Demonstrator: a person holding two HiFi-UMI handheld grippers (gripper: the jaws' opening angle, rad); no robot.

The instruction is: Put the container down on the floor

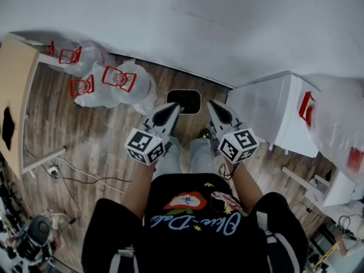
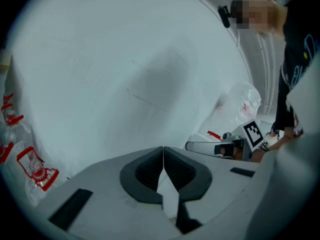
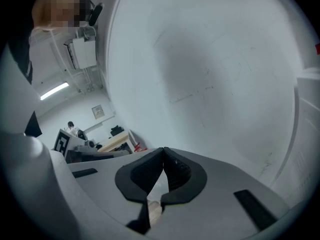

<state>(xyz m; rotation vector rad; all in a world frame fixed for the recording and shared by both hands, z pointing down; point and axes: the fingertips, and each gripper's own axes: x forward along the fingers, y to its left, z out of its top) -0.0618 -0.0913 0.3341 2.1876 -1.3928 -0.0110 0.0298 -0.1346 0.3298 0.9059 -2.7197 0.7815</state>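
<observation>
In the head view a dark rectangular container [image 1: 183,101] with a pale rim sits on the wooden floor close to the white wall. My left gripper [image 1: 173,108] is just left of it and my right gripper [image 1: 211,104] just right of it, both held above the floor with their tips pointing at the wall. Neither one touches the container. In the left gripper view the left gripper [image 2: 163,151] has its jaws shut with nothing between them, facing the bare wall. The right gripper [image 3: 163,153] looks the same in its own view: shut and empty.
Clear plastic bags with red print [image 1: 114,81] lie on the floor at the left by the wall. A white cabinet [image 1: 273,110] stands at the right and a wooden table [image 1: 14,95] at the far left. Cables [image 1: 68,169] trail over the floor. The person's legs are below the grippers.
</observation>
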